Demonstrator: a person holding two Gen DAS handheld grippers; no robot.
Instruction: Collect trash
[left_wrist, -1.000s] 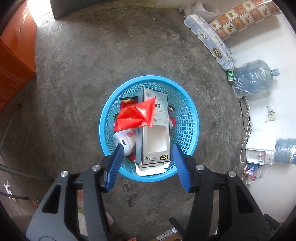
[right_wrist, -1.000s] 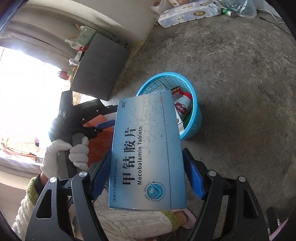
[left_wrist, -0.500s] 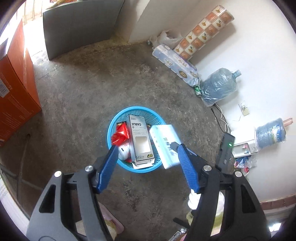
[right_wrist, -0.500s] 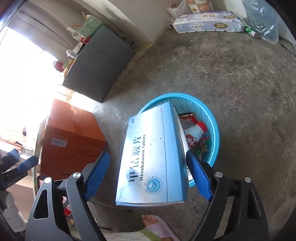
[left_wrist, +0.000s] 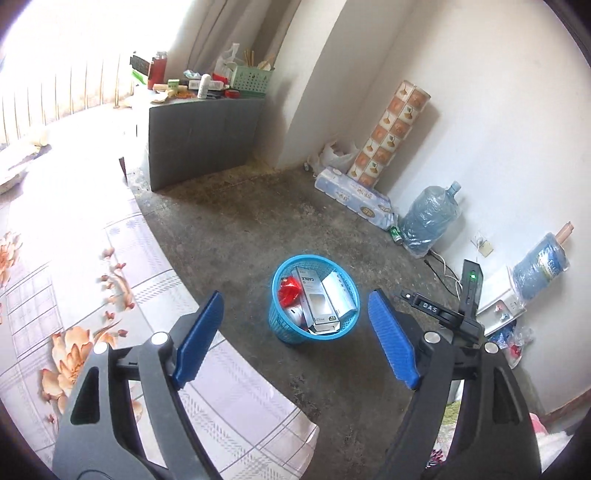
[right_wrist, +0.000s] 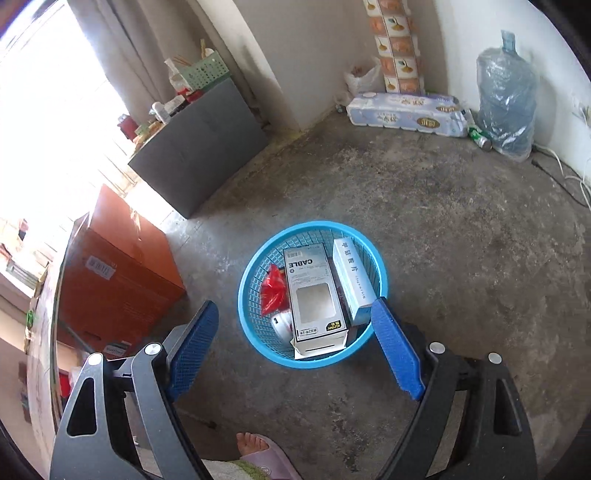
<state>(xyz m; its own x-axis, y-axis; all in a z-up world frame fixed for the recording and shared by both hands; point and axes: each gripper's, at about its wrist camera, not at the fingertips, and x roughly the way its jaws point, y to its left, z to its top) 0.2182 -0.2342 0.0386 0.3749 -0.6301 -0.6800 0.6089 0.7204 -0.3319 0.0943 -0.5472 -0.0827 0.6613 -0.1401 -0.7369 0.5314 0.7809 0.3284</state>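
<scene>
Both grippers are spread wide and empty: right gripper (right_wrist: 295, 347) hangs over the blue basket (right_wrist: 380, 266), left gripper (left_wrist: 295, 336) is higher and further off. Trash sits inside: tablet box (right_wrist: 352, 280) beside the cable box (right_wrist: 314, 295), red wrapper (right_wrist: 273, 290) on the other side. You lift clear without clipping the rim, then scan the floor for more.

A bright blue mesh basket (right_wrist: 255, 295) holds a white CABLE box (right_wrist: 314, 295), a pale blue tablet box (right_wrist: 352, 280) and a red wrapper (right_wrist: 273, 291). Both claws have blue pads (right_wrist: 192, 354). The worktop (left_wrist: 74, 314) cloth shows orange flowers.
</scene>
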